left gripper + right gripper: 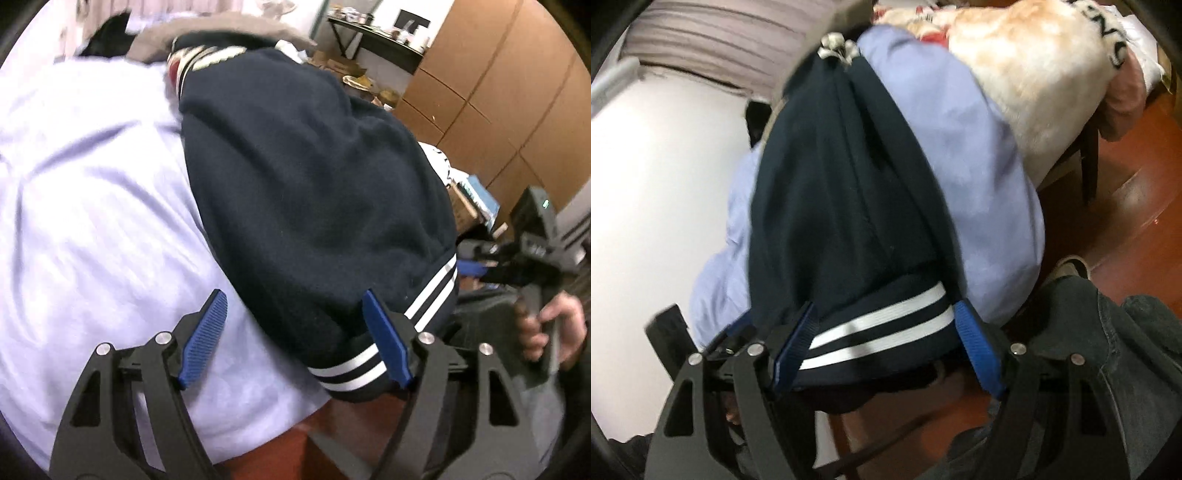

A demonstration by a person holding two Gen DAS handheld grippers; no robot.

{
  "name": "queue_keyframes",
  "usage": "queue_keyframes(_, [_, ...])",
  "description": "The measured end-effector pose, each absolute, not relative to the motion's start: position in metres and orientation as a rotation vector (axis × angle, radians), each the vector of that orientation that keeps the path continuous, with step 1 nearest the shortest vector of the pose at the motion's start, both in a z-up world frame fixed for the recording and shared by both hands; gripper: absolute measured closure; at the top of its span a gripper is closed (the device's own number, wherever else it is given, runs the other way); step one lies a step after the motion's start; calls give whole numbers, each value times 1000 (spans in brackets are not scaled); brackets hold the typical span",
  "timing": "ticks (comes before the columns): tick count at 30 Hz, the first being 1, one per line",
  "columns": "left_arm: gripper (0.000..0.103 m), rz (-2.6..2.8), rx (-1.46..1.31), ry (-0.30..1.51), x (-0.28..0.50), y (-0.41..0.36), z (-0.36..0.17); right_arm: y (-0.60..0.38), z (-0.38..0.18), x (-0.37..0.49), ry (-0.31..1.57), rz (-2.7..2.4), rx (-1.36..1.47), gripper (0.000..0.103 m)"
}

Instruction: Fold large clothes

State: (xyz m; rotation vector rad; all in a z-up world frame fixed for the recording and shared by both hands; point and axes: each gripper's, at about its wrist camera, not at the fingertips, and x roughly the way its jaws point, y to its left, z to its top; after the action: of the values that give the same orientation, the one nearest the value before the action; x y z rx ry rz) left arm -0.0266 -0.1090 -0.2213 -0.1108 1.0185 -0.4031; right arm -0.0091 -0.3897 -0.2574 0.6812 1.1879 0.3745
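A dark navy knit jacket with a white-striped hem (314,192) lies on a pale lilac sheet (92,192) covering the bed. The left gripper (295,332) is spread wide over its hem; the right gripper (886,332) straddles the striped band, jaws apart.

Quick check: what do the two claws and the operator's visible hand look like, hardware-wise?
Both claws, left claw and right claw, share one build: black skeletal linkage arms with triangular cutouts, silver pivot pins and blue ribbed pads. The left wrist view also shows a bare hand on the other unit's dark grey handle.
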Motion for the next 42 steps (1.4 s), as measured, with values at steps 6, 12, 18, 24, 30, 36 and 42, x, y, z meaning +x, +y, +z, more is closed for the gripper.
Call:
queue_keyframes(6, [27,-458,-254,1143,-20,-120,-246,-378,-293,1,1330,436,742,18])
queue_keyframes(12, [27,-508,-347,1170,-18,-120,-257,-392,-284,-3,1202,616,989,18])
queue_keyframes(18, [20,-464,-281,1122,-22,-126,-256,-398,-272,-11,1191,419,826,26])
queue_keyframes(24, [16,-506,-398,1124,-15,-133,-269,-425,-285,-9,1170,369,1018,22])
queue_keyframes(30, [16,-552,-368,1170,-18,-157,-275,-399,-288,2,1239,450,967,22])
queue_keyframes(36, [16,-576,-487,1225,-12,-159,-287,-380,-297,9,1285,500,949,19])
queue_keyframes(42, [16,-621,-657,1157,-9,-163,-271,-376,-270,5,1101,791,1086,19])
